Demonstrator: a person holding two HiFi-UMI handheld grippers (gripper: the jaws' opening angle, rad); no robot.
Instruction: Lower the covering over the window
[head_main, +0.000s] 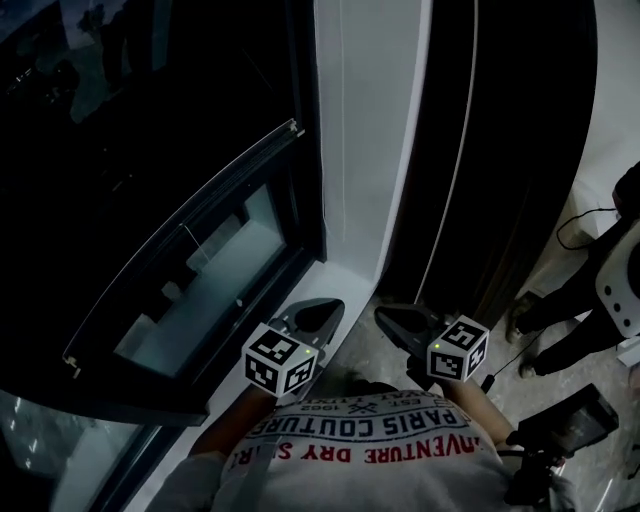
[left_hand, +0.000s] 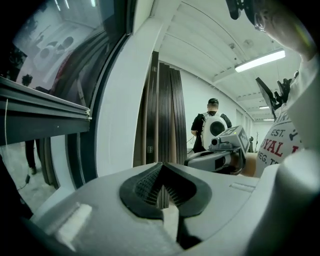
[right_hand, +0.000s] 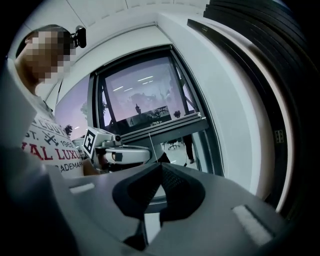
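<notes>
Facing the window (head_main: 140, 120) at upper left
My left gripper (head_main: 322, 312) and right gripper (head_main: 392, 320) sit bottom centre, jaws closed, empty

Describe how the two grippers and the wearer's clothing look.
The left gripper and right gripper share pale grey shells with black ribbed pads. Each carries a cube of black-and-white square markers with a green light. The T-shirt is white with red and dark lettering.

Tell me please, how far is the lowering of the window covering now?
Done: the covering's bottom rail seems partway down. In hand: nothing; the left gripper and right gripper are shut and empty, apart from it. Left: the glass under the rail is uncovered.
</notes>
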